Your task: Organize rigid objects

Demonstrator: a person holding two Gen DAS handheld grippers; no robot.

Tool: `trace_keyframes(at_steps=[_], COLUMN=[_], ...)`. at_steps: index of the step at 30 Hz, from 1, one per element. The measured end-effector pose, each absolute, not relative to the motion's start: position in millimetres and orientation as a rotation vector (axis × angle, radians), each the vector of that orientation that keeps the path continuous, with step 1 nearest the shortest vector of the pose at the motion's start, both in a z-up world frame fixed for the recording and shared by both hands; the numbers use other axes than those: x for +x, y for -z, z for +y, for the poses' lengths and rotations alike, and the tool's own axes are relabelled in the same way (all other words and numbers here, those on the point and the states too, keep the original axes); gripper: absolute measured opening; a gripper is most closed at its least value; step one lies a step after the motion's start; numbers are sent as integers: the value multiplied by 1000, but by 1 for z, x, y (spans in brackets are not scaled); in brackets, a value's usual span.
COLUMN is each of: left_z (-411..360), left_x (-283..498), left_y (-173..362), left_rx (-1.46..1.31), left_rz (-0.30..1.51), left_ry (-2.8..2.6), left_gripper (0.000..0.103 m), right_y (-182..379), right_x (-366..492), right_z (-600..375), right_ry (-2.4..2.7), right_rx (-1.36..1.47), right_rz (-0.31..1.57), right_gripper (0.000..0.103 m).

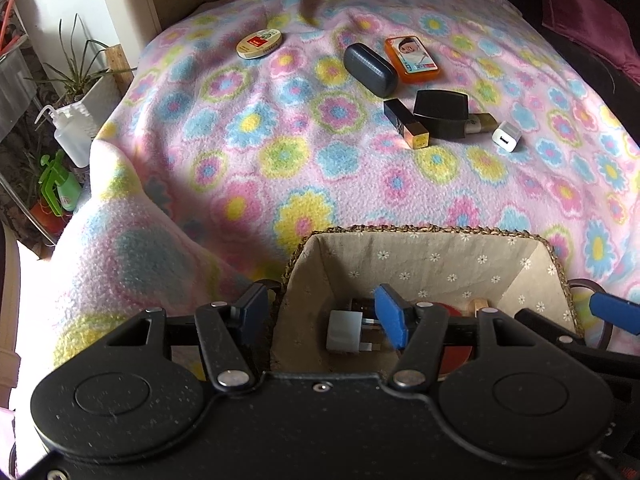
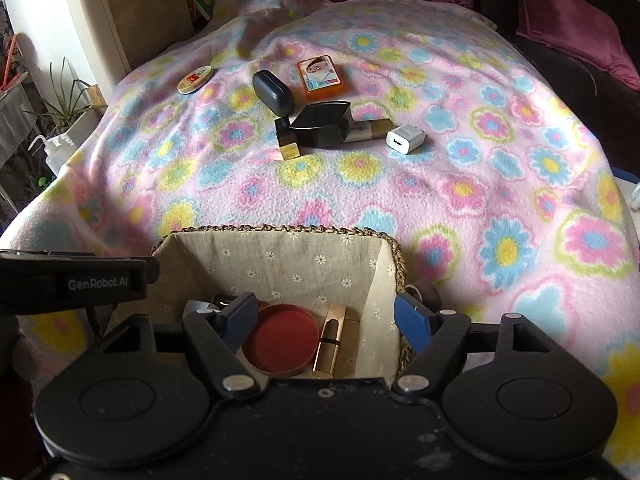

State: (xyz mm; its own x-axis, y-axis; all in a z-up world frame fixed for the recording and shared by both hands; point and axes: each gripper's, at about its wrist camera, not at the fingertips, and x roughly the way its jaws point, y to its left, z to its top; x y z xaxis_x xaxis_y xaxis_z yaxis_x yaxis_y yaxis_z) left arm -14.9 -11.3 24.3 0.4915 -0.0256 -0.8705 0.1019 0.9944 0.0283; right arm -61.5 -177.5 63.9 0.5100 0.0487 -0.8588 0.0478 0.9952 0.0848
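A woven basket with flowered cloth lining point(image 1: 424, 232) point(image 2: 280, 230) sits on the floral blanket right below both grippers. In it lie a red round tin point(image 2: 285, 338), a gold lipstick point(image 2: 330, 338) and a grey plug point(image 1: 344, 330). My left gripper point(image 1: 320, 314) is open, straddling the basket's left wall. My right gripper point(image 2: 326, 320) is open, straddling its right wall. Farther off on the blanket lie a dark glasses case point(image 1: 370, 69) point(image 2: 273, 92), an orange tin point(image 1: 412, 59) point(image 2: 320, 76), a black box point(image 1: 440, 114) point(image 2: 322, 124), a black-gold lipstick point(image 1: 406, 123) point(image 2: 287, 140), a gold tube point(image 2: 368, 130), a white charger point(image 1: 507, 136) point(image 2: 405, 138) and a round white tin point(image 1: 258, 43) point(image 2: 195, 79).
The blanket point(image 1: 280, 128) covers a bed or sofa. Its left edge drops toward a potted plant point(image 1: 80, 76), a squeeze bottle point(image 1: 70, 136) and a green sprayer point(image 1: 56, 188). Maroon cushions point(image 2: 560, 16) lie at the far right.
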Motion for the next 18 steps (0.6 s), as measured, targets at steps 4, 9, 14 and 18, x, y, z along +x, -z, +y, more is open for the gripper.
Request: trace_keyframes(at_steps=[4, 9, 14, 18], left_z=[-16, -16, -18, -22], left_x=[-14, -9, -3, 5], left_y=[-23, -21, -20, -21], left_rx=[92, 89, 99, 109], left_rz=[1064, 1089, 1107, 1125], left_ry=[86, 81, 76, 92], left_gripper=[57, 57, 58, 58], right_y=[-65, -64, -64, -70], right_x=[-60, -53, -45, -34], right_z=[-178, -181, -183, -182], right_ry=[-16, -19, -17, -19], right_rx=[104, 106, 99, 11], right_rz=[1029, 1043, 1045, 1002], right_gripper=[75, 75, 75, 75])
